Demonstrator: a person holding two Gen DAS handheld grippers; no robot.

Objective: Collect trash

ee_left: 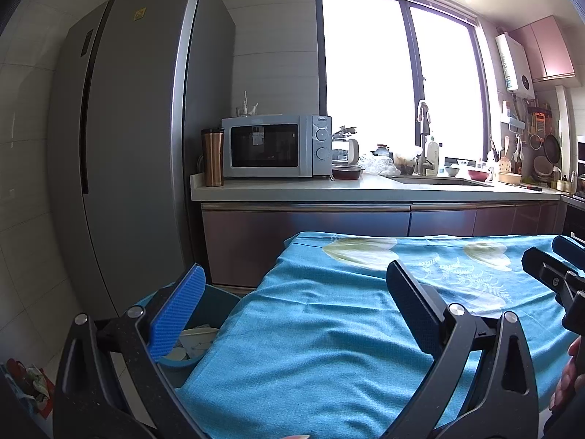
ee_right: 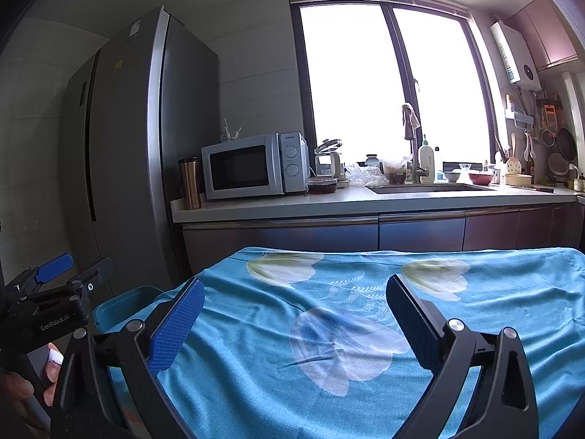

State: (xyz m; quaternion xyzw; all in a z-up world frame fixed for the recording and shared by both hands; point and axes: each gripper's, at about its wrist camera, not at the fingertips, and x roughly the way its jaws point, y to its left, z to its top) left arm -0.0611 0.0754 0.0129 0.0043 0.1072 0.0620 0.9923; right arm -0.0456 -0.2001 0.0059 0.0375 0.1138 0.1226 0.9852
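Note:
A blue trash bin (ee_left: 215, 303) stands on the floor against the left edge of the table, with pale scraps of trash (ee_left: 195, 342) inside; its rim also shows in the right wrist view as the bin (ee_right: 120, 307). My left gripper (ee_left: 296, 278) is open with nothing between its fingers, its left pad over the bin, its right pad over the table. My right gripper (ee_right: 296, 292) is open and empty above the blue flowered tablecloth (ee_right: 329, 329). Each gripper shows at the edge of the other's view: the right gripper (ee_left: 548, 256), the left gripper (ee_right: 73, 269).
A tall grey fridge (ee_left: 139, 146) stands to the left behind the bin. The kitchen counter (ee_left: 329, 188) beyond the table carries a microwave (ee_left: 274, 150), a copper tumbler (ee_left: 212, 157), containers and a sink (ee_left: 435, 181). A hand (ee_left: 566, 380) shows at the right edge.

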